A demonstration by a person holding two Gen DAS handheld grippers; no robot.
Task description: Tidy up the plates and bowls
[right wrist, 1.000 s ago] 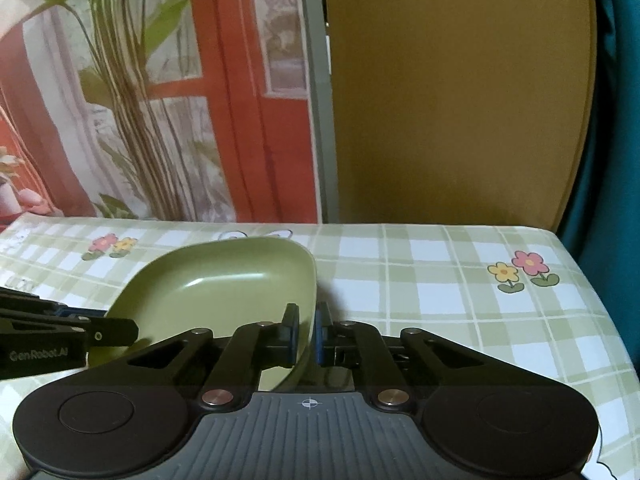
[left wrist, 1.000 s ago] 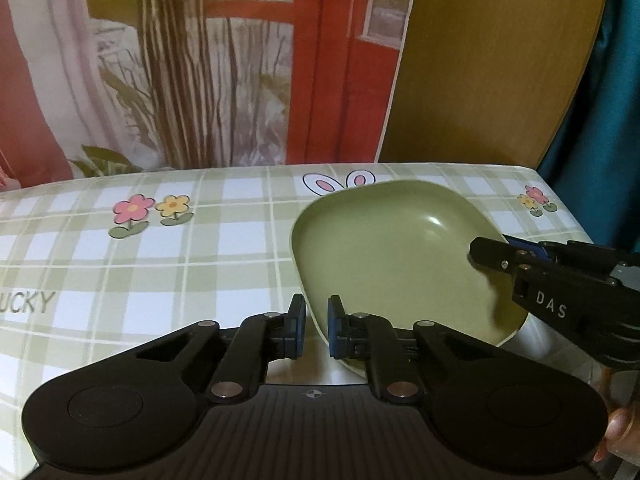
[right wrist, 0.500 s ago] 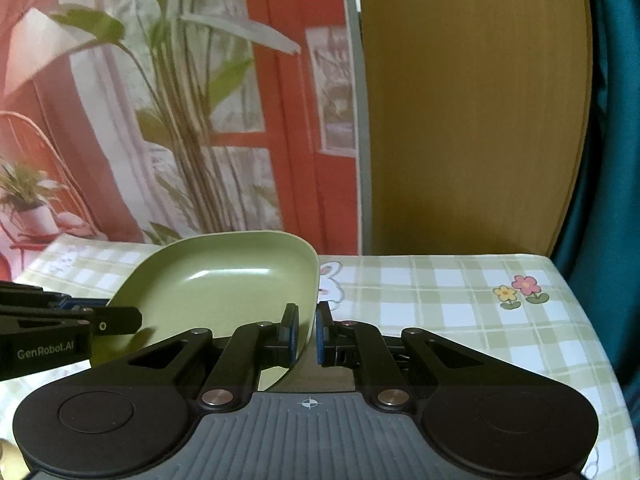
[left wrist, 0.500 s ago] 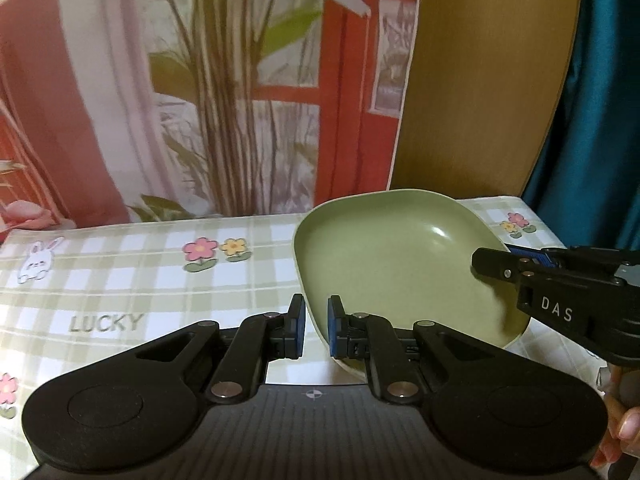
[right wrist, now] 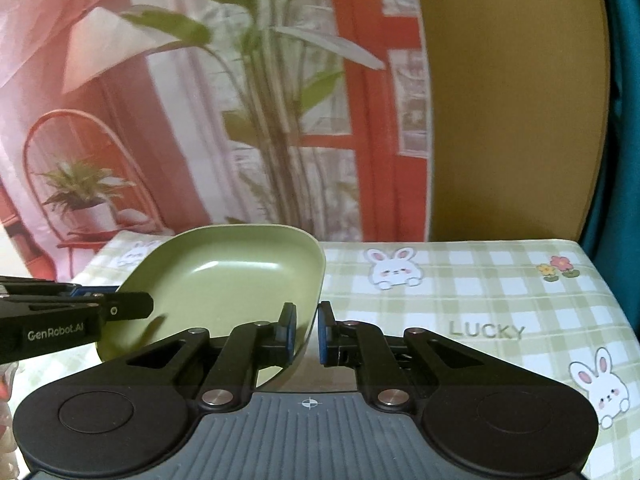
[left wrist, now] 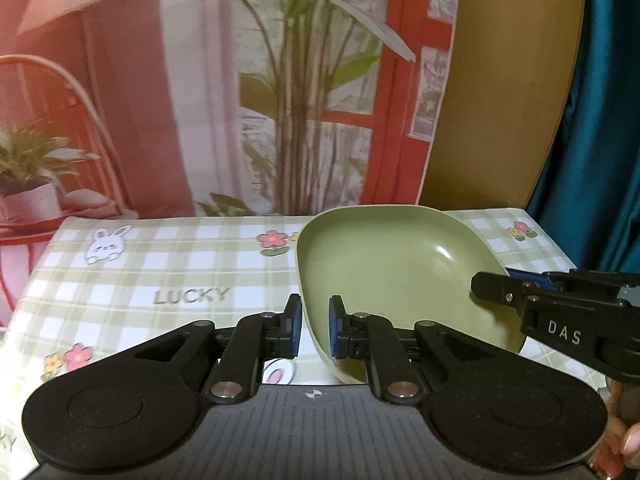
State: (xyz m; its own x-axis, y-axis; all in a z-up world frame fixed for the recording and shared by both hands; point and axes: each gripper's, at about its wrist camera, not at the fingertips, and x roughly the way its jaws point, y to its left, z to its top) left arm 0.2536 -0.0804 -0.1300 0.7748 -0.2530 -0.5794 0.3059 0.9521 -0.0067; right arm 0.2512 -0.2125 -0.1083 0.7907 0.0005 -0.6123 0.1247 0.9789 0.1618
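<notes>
A pale green, square-round plate (left wrist: 392,272) hangs tilted above the table, held at two opposite rims. My left gripper (left wrist: 314,320) is shut on the plate's left rim, its blue pads pressing either side of the edge. In the left wrist view my right gripper (left wrist: 494,286) comes in from the right, clamped on the far rim. In the right wrist view the same plate (right wrist: 224,280) sits left of centre, and my right gripper (right wrist: 306,324) is shut on its right rim. There my left gripper (right wrist: 132,306) reaches in from the left onto the other rim.
Below lies a table with a green-and-white checked cloth (left wrist: 180,264) printed with rabbits, flowers and "LUCKY". Behind it hang a plant-and-red-door backdrop (left wrist: 280,100), a brown board (left wrist: 500,100) and a teal curtain (left wrist: 600,140). A person's fingers (left wrist: 628,440) show at the lower right.
Both grippers have risen with the plate and pulled away, so it now hangs clear of the cloth and more of the table shows beneath. The grips on the rims are unchanged.
</notes>
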